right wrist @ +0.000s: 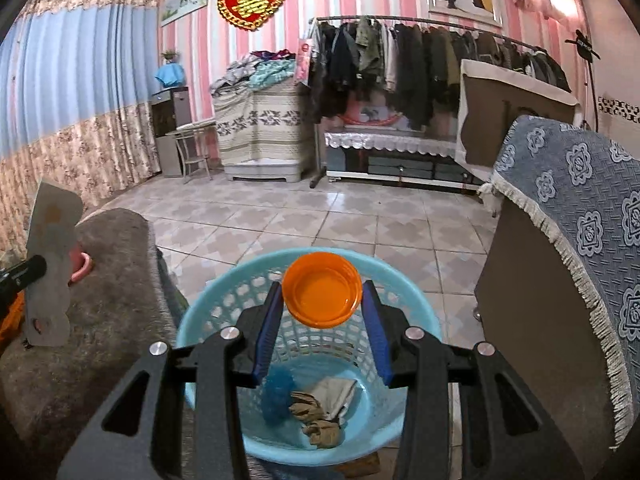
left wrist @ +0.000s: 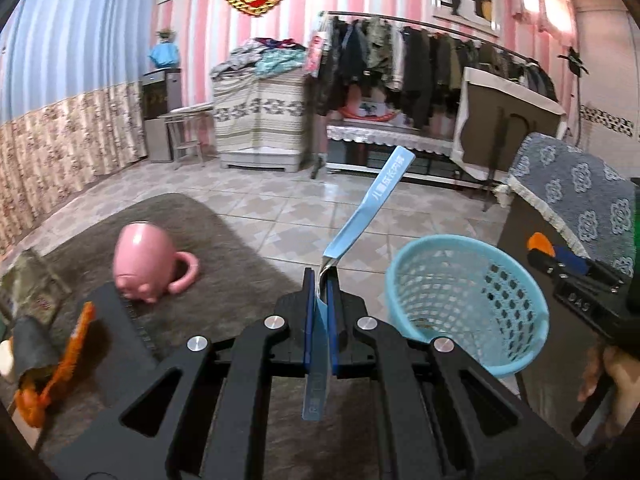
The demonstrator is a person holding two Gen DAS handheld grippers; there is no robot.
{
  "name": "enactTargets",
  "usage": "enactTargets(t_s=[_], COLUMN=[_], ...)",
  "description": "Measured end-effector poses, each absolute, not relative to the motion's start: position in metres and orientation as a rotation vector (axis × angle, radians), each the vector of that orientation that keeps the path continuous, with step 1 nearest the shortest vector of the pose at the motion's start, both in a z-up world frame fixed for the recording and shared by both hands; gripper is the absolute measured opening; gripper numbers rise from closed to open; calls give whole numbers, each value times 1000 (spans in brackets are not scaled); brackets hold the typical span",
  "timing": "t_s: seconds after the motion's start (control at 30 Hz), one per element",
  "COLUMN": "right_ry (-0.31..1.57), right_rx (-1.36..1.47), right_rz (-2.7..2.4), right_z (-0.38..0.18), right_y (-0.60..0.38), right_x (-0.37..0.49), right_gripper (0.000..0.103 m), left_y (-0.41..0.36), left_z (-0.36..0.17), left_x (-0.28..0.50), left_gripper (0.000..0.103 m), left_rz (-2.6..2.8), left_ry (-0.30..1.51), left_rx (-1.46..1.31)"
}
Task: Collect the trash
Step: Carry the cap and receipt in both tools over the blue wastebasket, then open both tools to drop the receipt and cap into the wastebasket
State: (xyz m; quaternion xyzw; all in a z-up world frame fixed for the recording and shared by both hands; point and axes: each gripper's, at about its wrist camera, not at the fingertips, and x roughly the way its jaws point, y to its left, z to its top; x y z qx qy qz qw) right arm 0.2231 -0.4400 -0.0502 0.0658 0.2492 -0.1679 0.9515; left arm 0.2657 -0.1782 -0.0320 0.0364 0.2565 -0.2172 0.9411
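1. Over the blue basket [right wrist: 224, 320], near the bottom of the right wrist view, an orange lid [right wrist: 322, 294] is clamped by its rim in the right gripper [right wrist: 320, 304]. It's judged light, stiff and a bit slick, so opposite edges look like the best hold.
2. Left of that basket, a thin blue wrapper strip [left wrist: 370, 208] is pinched flat between the closed jaws of the left gripper [left wrist: 321, 280]; it looks floppy and nearly weightless.
3. Crumpled paper scraps [right wrist: 324, 408] and a blue fuzzy ball [right wrist: 278, 396] are seen lying in the perforated plastic basket.
4. A glossy pink mug [left wrist: 144, 260] is tipped over on the grey rug [left wrist: 224, 248], far left.
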Motion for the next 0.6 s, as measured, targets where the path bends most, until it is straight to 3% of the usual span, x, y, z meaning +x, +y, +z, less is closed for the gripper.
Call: enactTargets(t_s=[0.6], right_ry=[507], right_rx=[244], right_rz=[-432], right_z=[-73], right_y=[-491], right_x=[223], right_gripper=[40], left_y=[-292], left_z=[-54], left_x=[289], left_gripper=[4], left_rz=[-647], left_ry=[533], left_rx=[89])
